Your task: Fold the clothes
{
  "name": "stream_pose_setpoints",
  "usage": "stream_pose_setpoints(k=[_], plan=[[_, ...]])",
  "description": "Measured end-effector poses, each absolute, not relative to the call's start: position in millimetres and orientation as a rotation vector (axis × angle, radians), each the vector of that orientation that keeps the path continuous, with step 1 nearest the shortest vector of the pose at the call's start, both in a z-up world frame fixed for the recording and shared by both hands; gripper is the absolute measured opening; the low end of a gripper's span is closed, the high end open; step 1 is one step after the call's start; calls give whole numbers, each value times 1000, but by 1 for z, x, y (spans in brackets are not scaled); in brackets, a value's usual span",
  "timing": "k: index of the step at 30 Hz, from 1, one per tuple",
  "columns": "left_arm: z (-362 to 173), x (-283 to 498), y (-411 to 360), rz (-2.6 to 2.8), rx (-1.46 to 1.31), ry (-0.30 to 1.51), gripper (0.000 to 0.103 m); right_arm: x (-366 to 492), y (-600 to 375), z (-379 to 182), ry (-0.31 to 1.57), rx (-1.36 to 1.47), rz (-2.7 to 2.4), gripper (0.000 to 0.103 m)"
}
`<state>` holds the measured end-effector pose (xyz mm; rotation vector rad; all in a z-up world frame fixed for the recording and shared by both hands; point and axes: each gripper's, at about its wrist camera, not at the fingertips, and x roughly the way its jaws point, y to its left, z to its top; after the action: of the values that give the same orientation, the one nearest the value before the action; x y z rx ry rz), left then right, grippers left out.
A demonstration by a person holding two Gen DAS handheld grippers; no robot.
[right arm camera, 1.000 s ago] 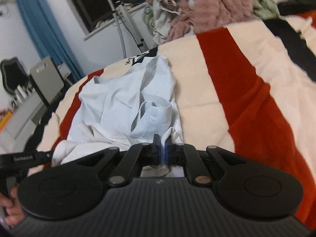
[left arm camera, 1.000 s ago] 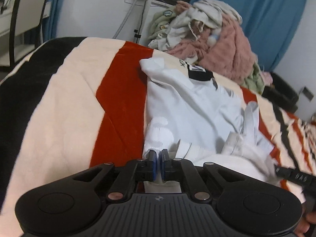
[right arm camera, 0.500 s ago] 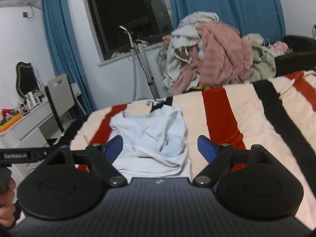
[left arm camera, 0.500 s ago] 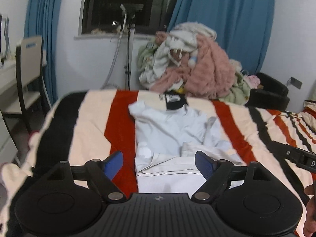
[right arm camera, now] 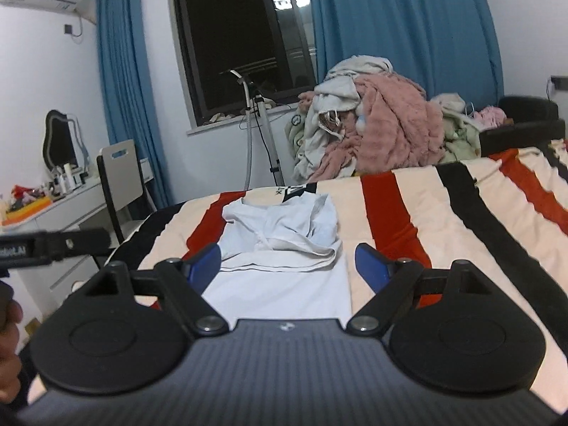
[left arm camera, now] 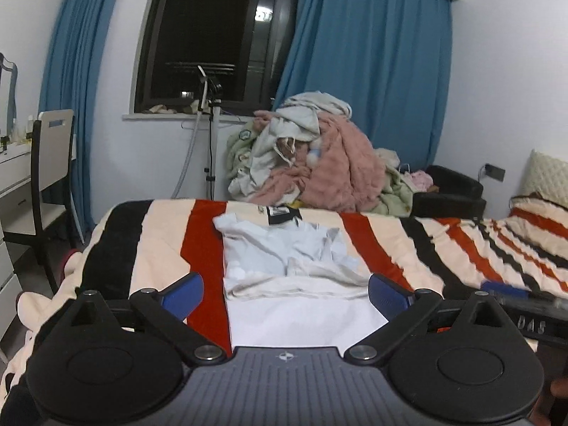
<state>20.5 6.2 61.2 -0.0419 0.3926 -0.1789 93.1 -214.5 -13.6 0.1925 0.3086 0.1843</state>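
Observation:
A white garment [left arm camera: 287, 266] lies on the striped bed blanket [left arm camera: 152, 241], partly folded, its rumpled upper half doubled over a flat white lower part. It also shows in the right wrist view [right arm camera: 284, 241]. My left gripper [left arm camera: 285, 293] is open and empty, raised above the garment's near edge. My right gripper [right arm camera: 289, 266] is open and empty, also raised over the near edge. The right gripper's body [left arm camera: 525, 305] shows at the right of the left wrist view; the left gripper's body [right arm camera: 53, 245] shows at the left of the right wrist view.
A heap of unfolded clothes [left arm camera: 312, 163] lies beyond the bed's far edge under blue curtains. A stand with a hose [left arm camera: 209, 135] is by the window. A chair [left arm camera: 49, 163] and desk stand at the left. A black armchair [left arm camera: 451, 191] is at the right.
Both grippers were shut on the garment's edge a second ago. They have let go, opened wide and pulled back and up, leaving the garment folded on the bed.

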Motion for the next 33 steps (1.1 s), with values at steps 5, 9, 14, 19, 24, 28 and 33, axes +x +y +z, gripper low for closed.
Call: stream_pose_setpoints(k=[5,9,14,19,24,28,33], plan=[[45,28,8,-175,-50,425,100,95,-209,-14,292,161,172,84],[39,32,10,-165,-57,436,100,95,-207,-14,289,151,160,84],[29,38,12,-173,-76,469,100,96,-208,-16,302,154,141,84],[2,53,19,-238,-221,604,100,98,-210,-18,319,159,122,84],[-43,77,34,-326,-487,801,100,100,-211,-20,337,165,103,84],[-78,99,46,-328,-674,895,97,103,-212,-23,351,171,90,84],[-106,124,66,-270,-856,881,95,106,-212,-27,372,178,90,84]])
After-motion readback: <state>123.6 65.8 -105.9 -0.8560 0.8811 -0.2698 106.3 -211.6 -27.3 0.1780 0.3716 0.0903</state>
